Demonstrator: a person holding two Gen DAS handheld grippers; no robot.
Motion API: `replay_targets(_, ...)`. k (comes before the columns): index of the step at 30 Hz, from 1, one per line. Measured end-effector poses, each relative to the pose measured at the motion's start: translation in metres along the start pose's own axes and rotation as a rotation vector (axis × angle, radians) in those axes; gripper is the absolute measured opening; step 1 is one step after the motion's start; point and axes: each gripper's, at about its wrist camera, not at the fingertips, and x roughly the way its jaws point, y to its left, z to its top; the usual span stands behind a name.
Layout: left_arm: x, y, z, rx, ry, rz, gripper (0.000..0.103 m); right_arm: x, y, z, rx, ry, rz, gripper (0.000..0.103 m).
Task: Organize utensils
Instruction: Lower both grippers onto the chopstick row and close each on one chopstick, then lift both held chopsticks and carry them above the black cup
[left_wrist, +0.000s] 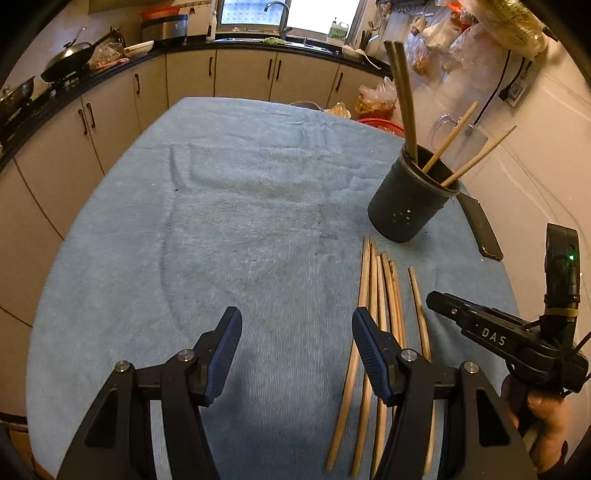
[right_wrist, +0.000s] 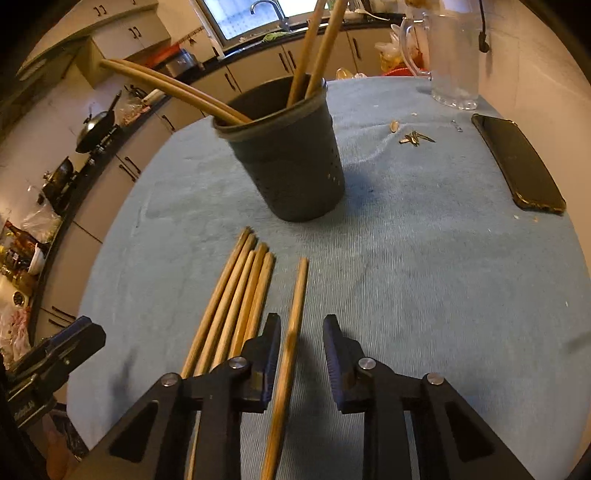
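A dark utensil holder (left_wrist: 410, 199) (right_wrist: 291, 155) stands on the blue cloth with several chopsticks upright in it. Several wooden chopsticks (left_wrist: 376, 332) (right_wrist: 236, 306) lie side by side in front of it. A single chopstick (right_wrist: 291, 332) (left_wrist: 419, 310) lies apart to their right. My right gripper (right_wrist: 301, 328) is open, low over the cloth, with the single chopstick between its fingers, close to the left one. It also shows in the left wrist view (left_wrist: 436, 299). My left gripper (left_wrist: 295, 328) is open and empty, just left of the chopstick bundle.
A black phone (right_wrist: 517, 162) (left_wrist: 480, 229) lies at the table's right edge. A glass pitcher (right_wrist: 450, 51) stands at the far right, with small scraps (right_wrist: 413, 138) near it. Kitchen counter and cabinets (left_wrist: 240, 70) run behind the table.
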Motion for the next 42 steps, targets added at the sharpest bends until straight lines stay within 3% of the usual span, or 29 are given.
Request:
replay_targets(6, 0.016, -0.002, 0.012, 0.009, 0.017, -0.003, 0.063, 0.025, 0.008, 0.018, -0.024, 0.035, -0.017, 0.023)
replay_targets(9, 0.023, -0.008, 0.018, 0.030, 0.028, -0.002, 0.063, 0.033, 0.018, 0.019, -0.081, 0.034, -0.101, 0.010)
replay_targets(12, 0.032, -0.021, 0.026, 0.075, 0.053, -0.017, 0.063, 0.032, 0.025, 0.014, -0.151, 0.034, -0.135, 0.008)
replay_targets(15, 0.043, -0.041, 0.032, 0.152, 0.061, -0.020, 0.062, 0.022, 0.010, 0.006, -0.113, 0.024, -0.119, 0.007)
replay_targets(21, 0.073, -0.062, 0.045, 0.219, 0.124, -0.025, 0.047, 0.005, -0.024, -0.007, -0.036, -0.004, -0.106, 0.007)
replay_targets(24, 0.086, -0.070, 0.051, 0.240, 0.142, -0.003, 0.043, -0.002, -0.031, -0.012, -0.026, -0.021, -0.083, 0.007)
replay_targets(27, 0.101, -0.075, 0.053, 0.262, 0.173, 0.043, 0.031, -0.003, -0.034, -0.014, -0.018, -0.027, -0.070, 0.007)
replay_targets(30, 0.110, -0.076, 0.052, 0.262, 0.197, 0.052, 0.027, -0.007, -0.040, -0.013, -0.014, -0.029, -0.057, 0.007)
replay_targets(36, 0.115, -0.085, 0.058, 0.293, 0.186, 0.090, 0.024, -0.003, -0.039, -0.014, -0.010, -0.029, -0.050, 0.007)
replay_targets(38, 0.117, -0.089, 0.061, 0.310, 0.183, 0.095, 0.018, -0.002, -0.037, -0.013, -0.011, -0.026, -0.055, 0.008)
replay_targets(39, 0.119, -0.090, 0.063, 0.327, 0.182, 0.088, 0.010, -0.001, -0.035, -0.011, -0.017, -0.020, -0.063, 0.009)
replay_targets(42, 0.117, -0.093, 0.062, 0.369, 0.177, 0.068, 0.007, 0.004, -0.023, -0.003, -0.074, 0.026, -0.117, 0.009)
